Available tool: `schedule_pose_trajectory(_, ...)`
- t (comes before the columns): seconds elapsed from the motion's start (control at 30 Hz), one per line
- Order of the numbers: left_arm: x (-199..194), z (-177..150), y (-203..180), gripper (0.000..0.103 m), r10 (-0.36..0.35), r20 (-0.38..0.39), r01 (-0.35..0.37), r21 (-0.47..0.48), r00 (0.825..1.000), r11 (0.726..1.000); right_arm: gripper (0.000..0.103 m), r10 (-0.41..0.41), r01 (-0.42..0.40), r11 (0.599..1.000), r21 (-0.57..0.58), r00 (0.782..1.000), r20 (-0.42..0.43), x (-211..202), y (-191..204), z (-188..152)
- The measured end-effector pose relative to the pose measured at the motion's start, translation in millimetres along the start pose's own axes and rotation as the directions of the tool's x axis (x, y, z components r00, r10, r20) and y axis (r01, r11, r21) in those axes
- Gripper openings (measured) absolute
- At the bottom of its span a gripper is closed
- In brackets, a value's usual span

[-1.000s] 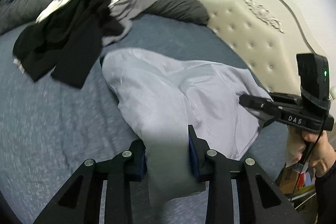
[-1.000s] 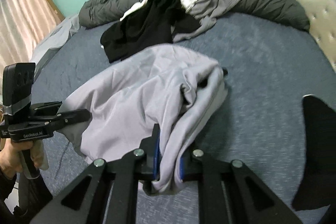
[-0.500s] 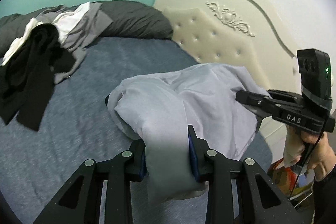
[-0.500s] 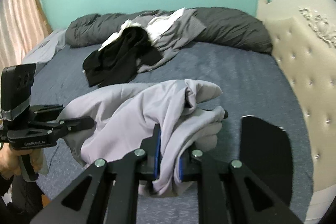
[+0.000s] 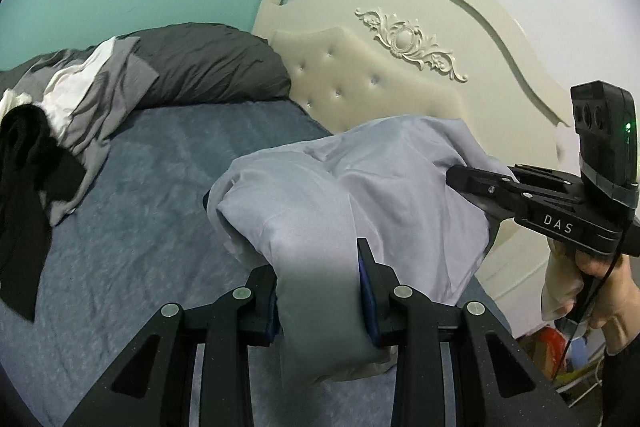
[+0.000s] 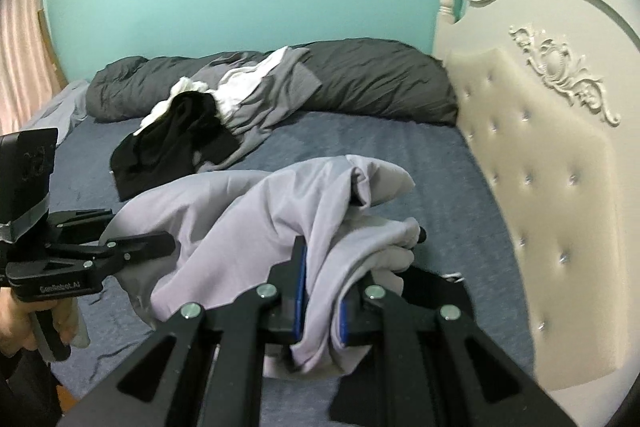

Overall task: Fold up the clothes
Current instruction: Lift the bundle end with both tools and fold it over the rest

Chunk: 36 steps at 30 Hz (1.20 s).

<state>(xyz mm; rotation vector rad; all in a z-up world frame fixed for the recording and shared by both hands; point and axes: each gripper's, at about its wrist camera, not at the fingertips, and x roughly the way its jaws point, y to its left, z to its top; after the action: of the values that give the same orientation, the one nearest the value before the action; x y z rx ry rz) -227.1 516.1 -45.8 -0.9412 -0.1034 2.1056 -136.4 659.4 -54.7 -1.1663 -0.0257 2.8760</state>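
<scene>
A pale lilac garment (image 5: pixel 340 195) hangs bunched in the air above the blue bed (image 5: pixel 160 187). My left gripper (image 5: pixel 320 287) is shut on a thick fold of it at the bottom of the left wrist view. My right gripper (image 6: pixel 322 291) is shut on another fold of the lilac garment (image 6: pixel 248 219), whose loose end droops below the blue pads. Each gripper shows in the other's view: the right gripper (image 5: pixel 464 175) at the right, the left gripper (image 6: pixel 160 241) at the left, both biting the cloth's edge.
A heap of black, white and grey clothes (image 6: pixel 208 123) lies on the bed against a dark grey duvet (image 6: pixel 360 79). A cream tufted headboard (image 6: pixel 540 187) stands close on the right. A black garment (image 6: pixel 432 287) lies under the right gripper.
Both grippers have lifted the lilac garment off the bed and carried it toward the headboard. The clothes heap has slid left and farther away in both views.
</scene>
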Motion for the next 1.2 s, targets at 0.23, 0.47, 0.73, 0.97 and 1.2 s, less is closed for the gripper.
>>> schedule_pose_trajectory(0.23, 65.3, 27.9, -22.4, 0.034, -0.043, 0.047, 0.044, -0.033, 0.998, 0.998, 0.011, -0.069, 0.069, 0.998, -0.013, 0.997, 0.031, 14.2, -65.7, 15.8)
schedule_pose_trajectory(0.47, 152.4, -32.8, -53.9, 0.034, -0.079, -0.058, 0.075, -0.076, 0.995, 0.994, 0.011, -0.153, 0.153, 0.988, -0.014, 0.988, -0.004, 39.0, -126.6, -18.9)
schedule_pose_trajectory(0.73, 178.9, -115.3, -66.7, 0.034, -0.158, -0.156, 0.140, -0.123, 0.975, 0.983, 0.012, -0.125, 0.145, 0.983, 0.109, 0.977, -0.174, 58.6, -183.6, -131.6)
schedule_pose_trajectory(0.97, 168.4, -137.9, -64.2, 0.035, -0.188, -0.183, 0.162, -0.148, 0.965, 0.976, 0.012, -0.069, 0.109, 0.973, 0.203, 0.979, -0.194, 46.0, -189.9, -160.6)
schedule_pose_trajectory(1.2, 171.7, -156.2, -66.2, 0.048, -0.213, -0.274, 0.176, -0.153, 0.938, 0.972, 0.014, -0.034, 0.091, 0.971, 0.219, 0.967, -0.253, 44.9, -190.5, -175.6)
